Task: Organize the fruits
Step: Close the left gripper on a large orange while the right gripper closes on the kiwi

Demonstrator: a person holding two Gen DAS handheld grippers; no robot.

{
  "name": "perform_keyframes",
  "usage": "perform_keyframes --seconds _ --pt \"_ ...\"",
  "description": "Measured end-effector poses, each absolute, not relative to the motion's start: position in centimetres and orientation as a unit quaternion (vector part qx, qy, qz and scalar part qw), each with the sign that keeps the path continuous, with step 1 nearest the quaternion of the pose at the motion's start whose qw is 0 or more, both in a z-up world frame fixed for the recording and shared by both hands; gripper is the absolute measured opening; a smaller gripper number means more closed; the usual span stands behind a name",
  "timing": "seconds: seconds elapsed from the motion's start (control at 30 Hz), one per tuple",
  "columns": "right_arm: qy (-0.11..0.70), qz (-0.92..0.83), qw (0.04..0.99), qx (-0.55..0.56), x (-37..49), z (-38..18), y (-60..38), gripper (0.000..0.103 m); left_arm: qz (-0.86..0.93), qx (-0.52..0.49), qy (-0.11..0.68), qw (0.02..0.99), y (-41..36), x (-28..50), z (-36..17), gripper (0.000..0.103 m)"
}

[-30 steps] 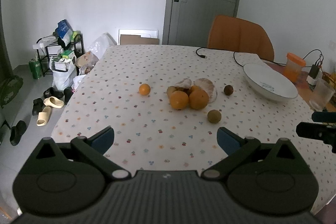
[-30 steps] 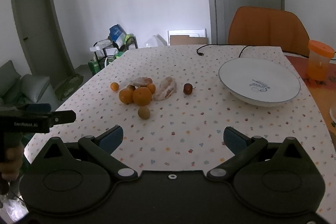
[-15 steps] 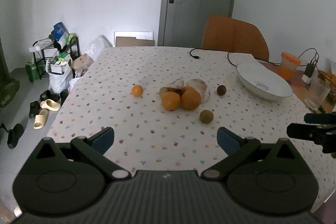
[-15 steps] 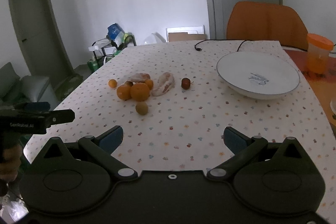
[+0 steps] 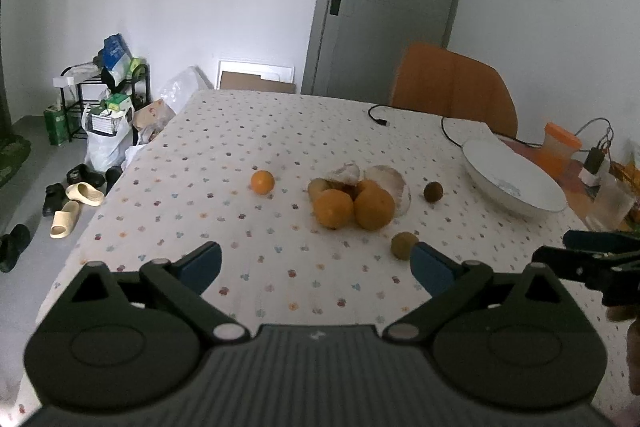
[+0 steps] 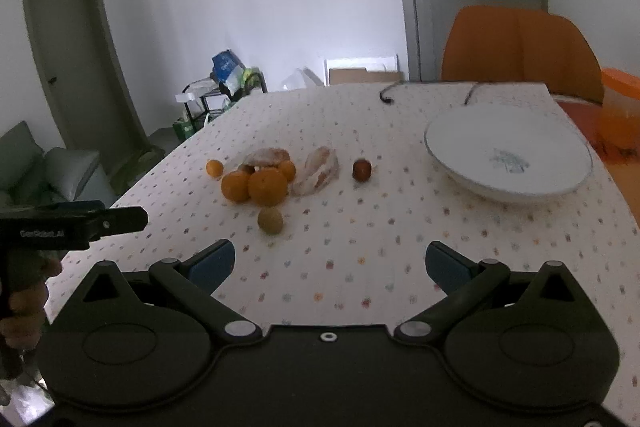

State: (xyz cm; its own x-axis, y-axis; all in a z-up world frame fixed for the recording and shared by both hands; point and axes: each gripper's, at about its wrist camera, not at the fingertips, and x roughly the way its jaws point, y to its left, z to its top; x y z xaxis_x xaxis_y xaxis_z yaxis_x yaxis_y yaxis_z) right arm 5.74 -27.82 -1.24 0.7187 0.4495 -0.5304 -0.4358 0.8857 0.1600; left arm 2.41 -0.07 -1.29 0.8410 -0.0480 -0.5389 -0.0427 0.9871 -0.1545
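Both hand-held grippers had moved a little closer to the fruit. The left hand-held gripper and the right hand-held gripper were spread wide and held nothing. The oranges sat in a pile near the middle of the tabletop. The white bowl by the right edge was empty, so sorting had not started.
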Motion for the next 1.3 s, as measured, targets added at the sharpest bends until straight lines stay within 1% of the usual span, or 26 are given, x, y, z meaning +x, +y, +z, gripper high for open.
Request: perform_keyframes --seconds 0.13,0.2,0.3,0.37,0.43,0.53,0.6,0.67,0.73,0.8,0.9,0.97,1.13,1.2,1.23,1.27,1.3 --pt "0.287 0.255 0.923 0.02 6.9 -1.8 -27.5 0.103 -0.007 -0.091 0.284 0.955 0.2 3.2 -1.7 0.095" --pt "0.29 0.272 0.917 0.032 7.6 -2.3 -27.5 0.102 -0.005 -0.088 0.283 0.955 0.1 3.7 -1.9 0.091" --pt "0.292 0.287 0.911 0.048 8.5 -2.8 -27.3 0.095 -0.002 -0.089 0.282 0.955 0.1 4.4 -2.2 0.085" --pt "0.294 0.289 0.91 0.049 9.0 -2.9 -27.0 0.086 0.001 -0.091 0.282 0.955 0.1 4.8 -2.4 0.08" --pt "0.294 0.296 0.907 0.05 9.3 -3.1 -26.5 0.083 0.003 -0.089 0.284 0.955 0.0 5.3 -2.7 0.077" --pt "0.294 0.296 0.907 0.049 10.0 -3.3 -25.8 0.083 0.008 -0.087 0.286 0.954 -0.1 5.9 -3.1 0.075" --pt "0.293 0.294 0.909 0.046 10.3 -3.4 -25.4 0.083 0.012 -0.089 0.291 0.953 -0.1 6.3 -3.4 0.071" --pt "0.295 0.295 0.907 0.048 10.8 -3.6 -25.0 0.078 0.017 -0.091 0.292 0.952 -0.1 6.7 -3.6 0.068" --pt "0.301 0.297 0.905 0.048 11.2 -3.9 -24.6 0.076 0.022 -0.093 0.291 0.952 0.0 6.9 -3.8 0.067" --pt "0.305 0.297 0.904 0.043 11.6 -4.2 -23.9 0.073 0.023 -0.094 0.291 0.952 0.1 7.1 -4.0 0.062" --pt "0.31 0.301 0.901 0.04 12.1 -4.7 -23.0 0.068 0.025 -0.098 0.294 0.95 0.5 7.3 -4.4 0.059" --pt "0.312 0.309 0.897 0.04 12.4 -4.9 -22.5 0.062 0.027 -0.101 0.296 0.949 0.8 7.3 -4.6 0.056" --pt "0.322 0.316 0.892 0.032 13.1 -5.7 -20.9 0.058 0.029 -0.107 0.299 0.948 1.4 7.3 -5.1 0.054" --pt "0.325 0.319 0.89 0.024 13.2 -6.1 -20.2 0.054 0.028 -0.108 0.299 0.948 1.6 7.3 -5.2 0.053" --pt "0.328 0.32 0.889 0.021 13.4 -6.3 -19.9 0.049 0.027 -0.109 0.298 0.948 1.6 7.4 -5.3 0.053" --pt "0.331 0.323 0.887 0.019 13.5 -6.5 -19.7 0.041 0.026 -0.108 0.297 0.948 1.7 7.3 -5.3 0.053" --pt "0.33 0.324 0.887 0.014 13.6 -6.7 -19.4 0.038 0.026 -0.108 0.296 0.949 1.7 7.4 -5.3 0.053"
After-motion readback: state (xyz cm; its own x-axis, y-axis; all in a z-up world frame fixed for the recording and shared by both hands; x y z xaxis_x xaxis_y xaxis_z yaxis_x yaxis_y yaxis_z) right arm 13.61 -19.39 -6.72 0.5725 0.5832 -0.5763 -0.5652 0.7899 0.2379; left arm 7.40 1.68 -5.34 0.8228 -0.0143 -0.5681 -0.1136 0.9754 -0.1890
